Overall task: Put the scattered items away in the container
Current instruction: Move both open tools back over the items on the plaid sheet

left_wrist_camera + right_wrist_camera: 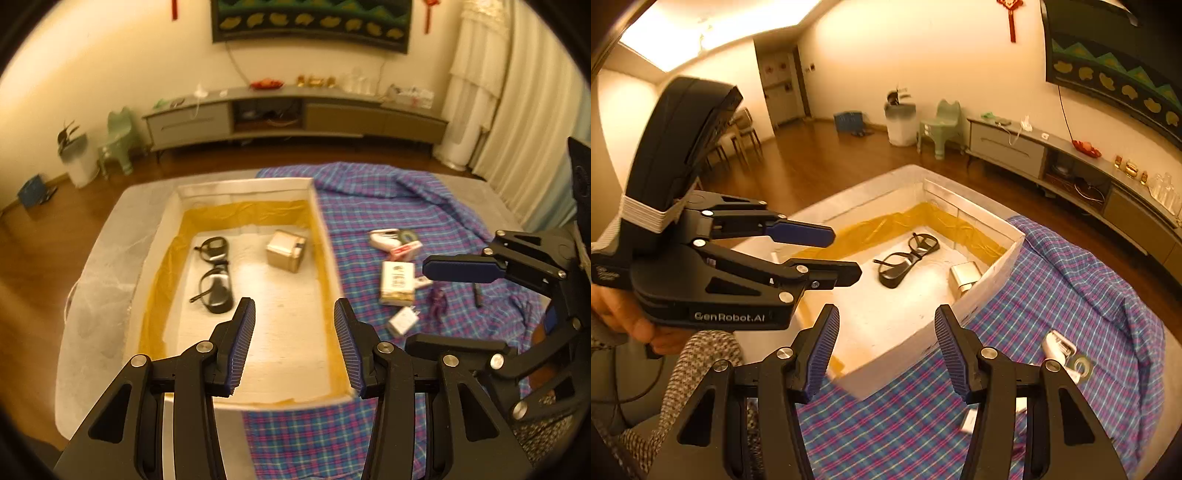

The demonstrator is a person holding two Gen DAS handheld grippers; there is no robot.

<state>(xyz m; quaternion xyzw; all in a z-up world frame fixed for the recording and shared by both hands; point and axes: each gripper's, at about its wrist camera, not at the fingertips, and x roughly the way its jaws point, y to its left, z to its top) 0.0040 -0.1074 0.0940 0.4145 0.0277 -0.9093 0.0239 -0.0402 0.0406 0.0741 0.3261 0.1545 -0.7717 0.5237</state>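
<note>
Two things lie in my white box (147, 266), lined with crinkled yellow paper: black-framed glasses (214, 275) and a small boxy tan cube (286, 251). Left tongs (294, 332) spread, empty, above it. Right tongs (886, 349) spread, empty. Cartons (397, 282) and charger (402, 320) scattered on plaid cloth (388, 192) beside.

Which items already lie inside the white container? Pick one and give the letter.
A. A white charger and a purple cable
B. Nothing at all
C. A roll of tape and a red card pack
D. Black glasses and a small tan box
D: the black glasses and the small tan box lie on the floor of the white container, while the other items sit on the plaid cloth.
</note>
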